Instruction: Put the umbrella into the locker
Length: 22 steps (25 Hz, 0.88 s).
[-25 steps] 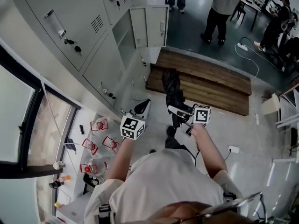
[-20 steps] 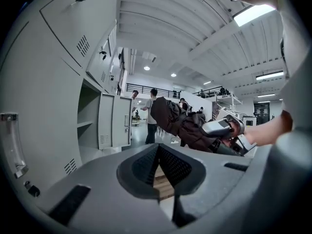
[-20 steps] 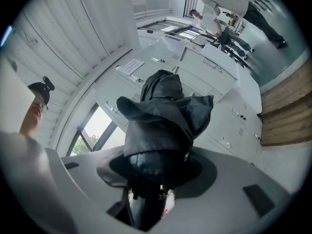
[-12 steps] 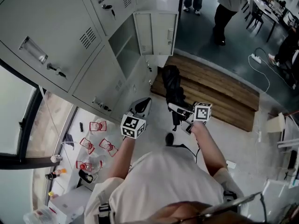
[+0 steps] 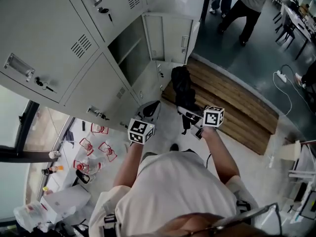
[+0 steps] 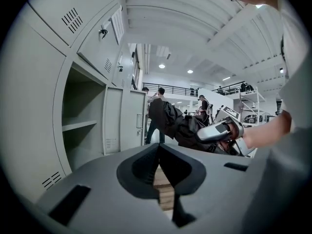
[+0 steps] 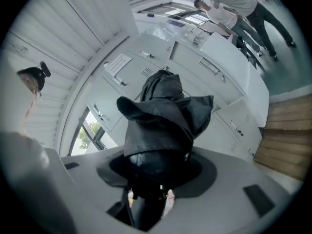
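near the open locker, the right claw is clamping the umbrella, best entering tip-first and level; left claw is hanging closed.

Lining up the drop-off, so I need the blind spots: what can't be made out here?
- Head view: inside of the open locker, lost in shadow.
- Right gripper view: the umbrella handle, buried under its fabric in the right gripper.
- Head view: red-and-white items by the window, too small to identify.
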### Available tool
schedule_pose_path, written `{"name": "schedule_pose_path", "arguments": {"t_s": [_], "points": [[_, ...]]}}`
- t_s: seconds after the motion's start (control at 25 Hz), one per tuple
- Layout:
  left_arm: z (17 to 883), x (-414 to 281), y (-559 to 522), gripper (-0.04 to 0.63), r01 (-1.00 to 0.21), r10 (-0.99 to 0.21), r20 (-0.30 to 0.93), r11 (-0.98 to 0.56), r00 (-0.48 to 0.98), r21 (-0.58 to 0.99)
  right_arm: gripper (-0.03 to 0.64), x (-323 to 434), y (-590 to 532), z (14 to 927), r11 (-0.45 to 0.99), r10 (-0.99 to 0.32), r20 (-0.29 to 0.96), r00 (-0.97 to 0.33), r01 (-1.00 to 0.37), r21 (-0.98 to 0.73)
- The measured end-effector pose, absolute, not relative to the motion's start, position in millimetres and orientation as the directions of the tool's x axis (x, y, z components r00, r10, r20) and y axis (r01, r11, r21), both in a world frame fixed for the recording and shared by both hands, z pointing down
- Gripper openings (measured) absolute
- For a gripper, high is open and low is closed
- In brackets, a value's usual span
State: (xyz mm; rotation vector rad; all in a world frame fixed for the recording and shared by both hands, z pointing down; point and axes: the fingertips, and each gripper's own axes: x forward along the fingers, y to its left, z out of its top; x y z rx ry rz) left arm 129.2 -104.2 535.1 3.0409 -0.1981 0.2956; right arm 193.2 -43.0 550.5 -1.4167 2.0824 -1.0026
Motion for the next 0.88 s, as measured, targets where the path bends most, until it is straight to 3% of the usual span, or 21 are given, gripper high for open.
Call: {"name": "schedule_pose_path", "arguments": {"t_s": [0.44,0.88], "points": [[542,140,-136,0.003,-0.245,-0.224,0.224,-0.967,0.949,0.071,0.225,212,-93,570,0.242,-0.870,0.139,-0.472,-0.657,-0.714],[557,154,-192,0.003,-0.260,-0.227,0.235,-0.959,0.945,0.117,0.221,227,-157,590,0.205,-0.841,0.283,-0.462,-0.755,-0.623]]}}
